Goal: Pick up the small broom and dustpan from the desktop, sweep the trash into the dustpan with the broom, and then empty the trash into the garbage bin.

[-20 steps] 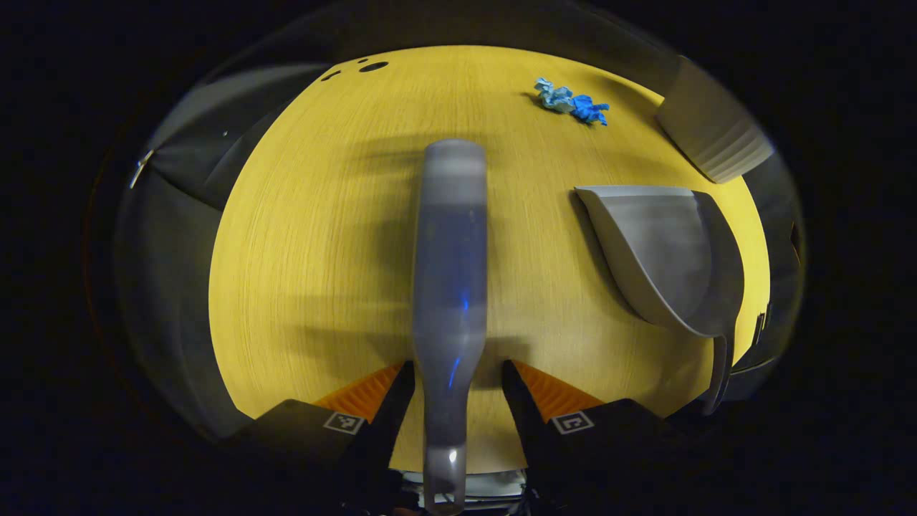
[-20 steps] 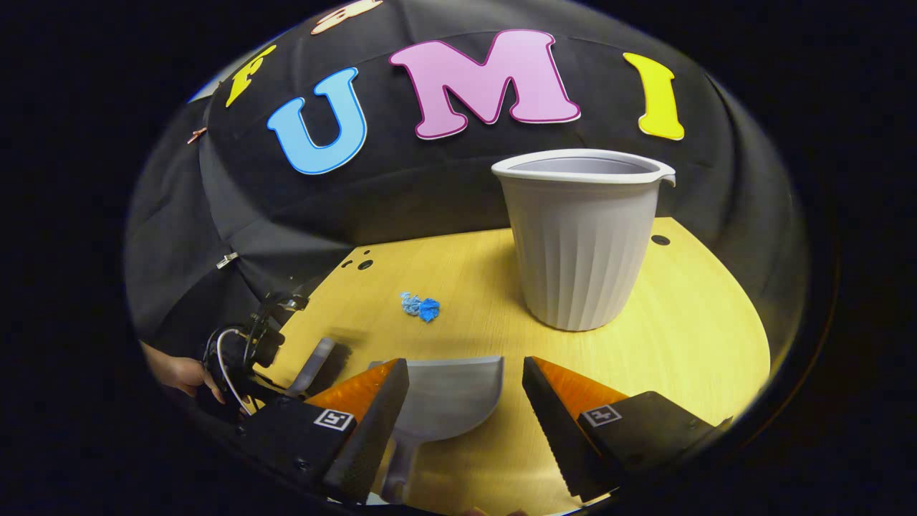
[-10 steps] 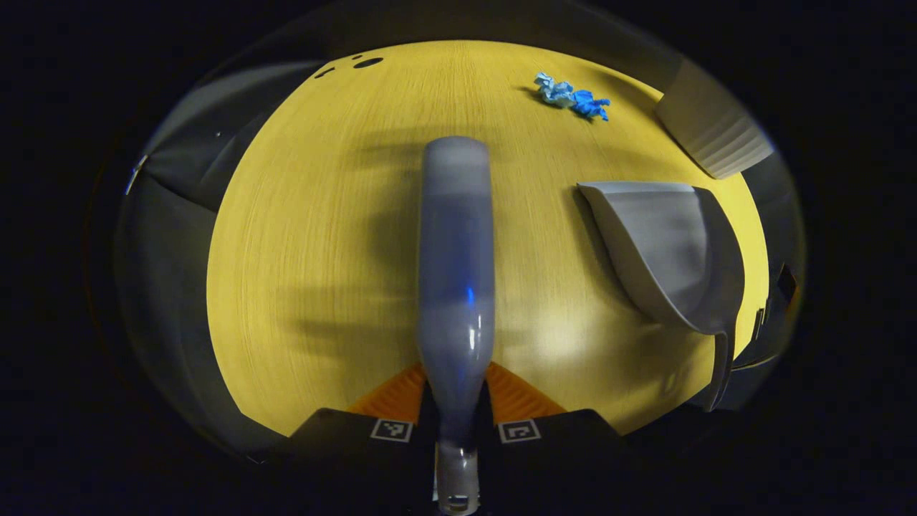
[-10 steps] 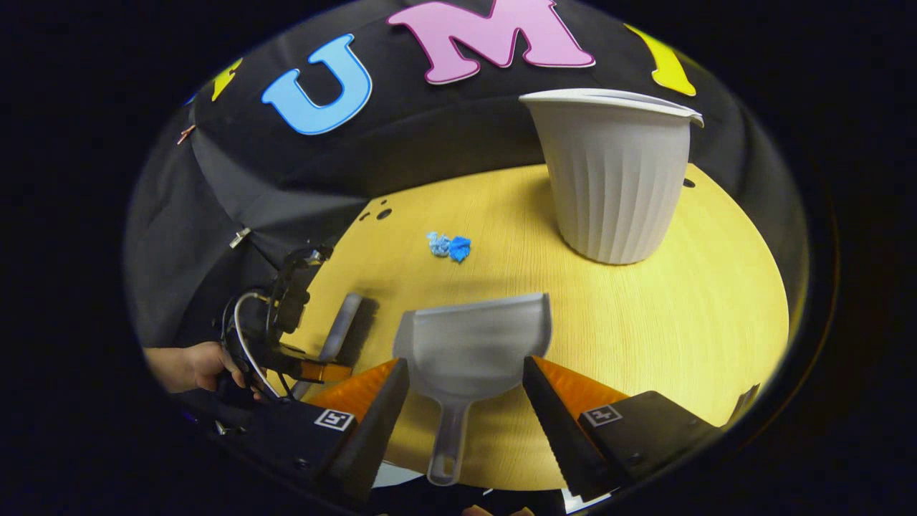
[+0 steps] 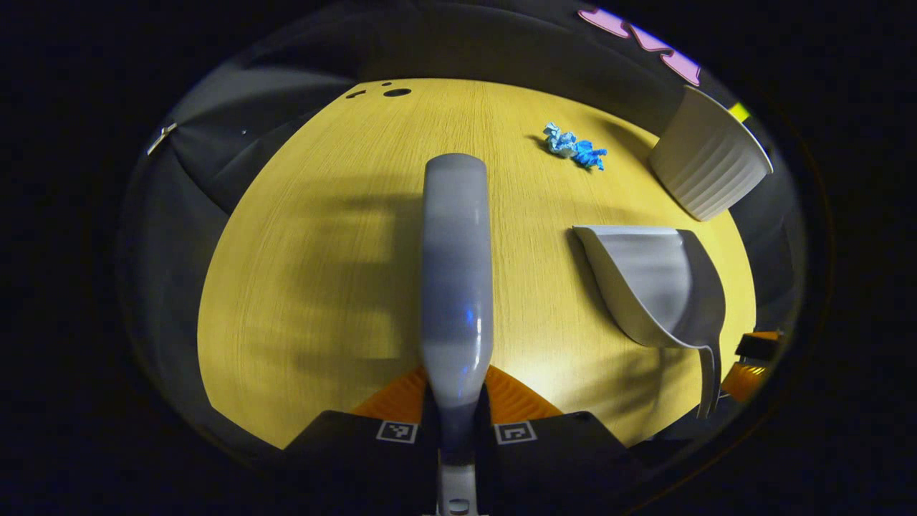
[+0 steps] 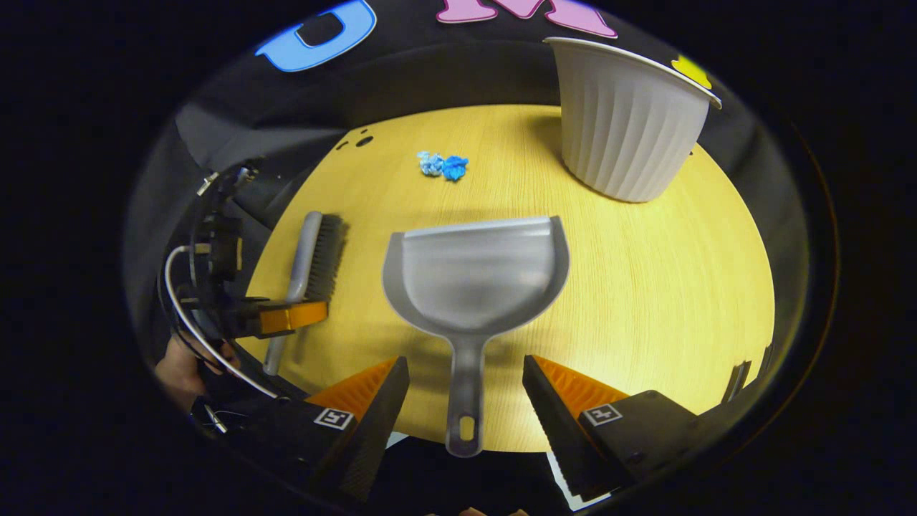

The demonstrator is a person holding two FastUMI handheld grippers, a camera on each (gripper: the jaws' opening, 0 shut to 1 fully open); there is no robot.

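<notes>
On the table lie one broom, one dustpan, one bin and two crumpled scraps of blue paper touching each other. The left gripper has both fingers clamped on the broom's handle. The right gripper is spread wide, its fingers either side of the dustpan's handle without touching it.

A light wooden desktop carries everything. The grey dustpan lies flat on it, handle toward the near edge. Left of the dustpan lies the small broom. Beyond the dustpan sit crumpled blue paper scraps, and beyond it to the right stands a ribbed white garbage bin.
</notes>
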